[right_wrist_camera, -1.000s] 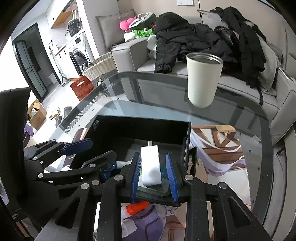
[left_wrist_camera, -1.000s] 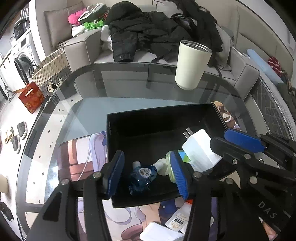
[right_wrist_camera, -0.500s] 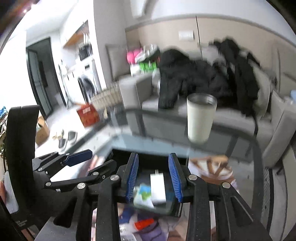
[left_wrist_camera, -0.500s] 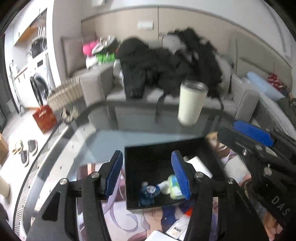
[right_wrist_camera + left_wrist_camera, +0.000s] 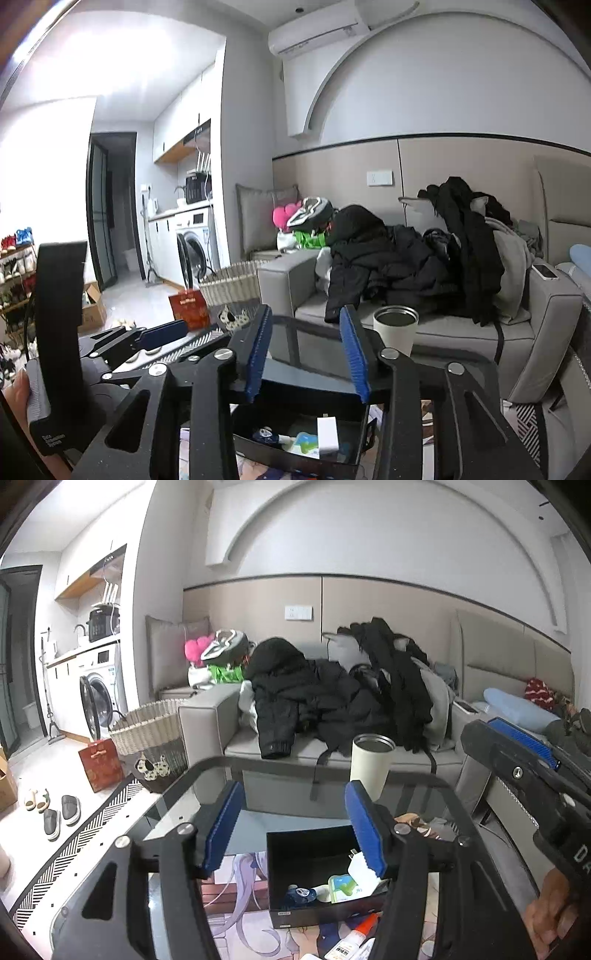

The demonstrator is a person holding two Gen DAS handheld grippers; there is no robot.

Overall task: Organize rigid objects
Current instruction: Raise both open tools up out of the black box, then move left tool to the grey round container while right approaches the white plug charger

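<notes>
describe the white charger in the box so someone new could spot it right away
On the glass table sits an open black box. Inside, toward its right end, lies the white charger: the one plain white block, beside a green-and-white packet and a blue item.

The left gripper (image 5: 295,827) has just been opening; its blue-padded fingers (image 5: 364,830) stand apart with nothing between them. Below, on the glass surface (image 5: 177,812), sits a black box (image 5: 295,853) holding a white plug adapter (image 5: 360,869), a green-and-white item (image 5: 341,886) and a small blue item (image 5: 299,895) — all loose inside. A red-capped tube (image 5: 354,936) lies just near of the box. A cream tumbler (image 5: 371,764) stands upright at the far edge. The right gripper (image 5: 517,753) shows at right — a hand (image 5: 550,915) beneath it.
</notes>
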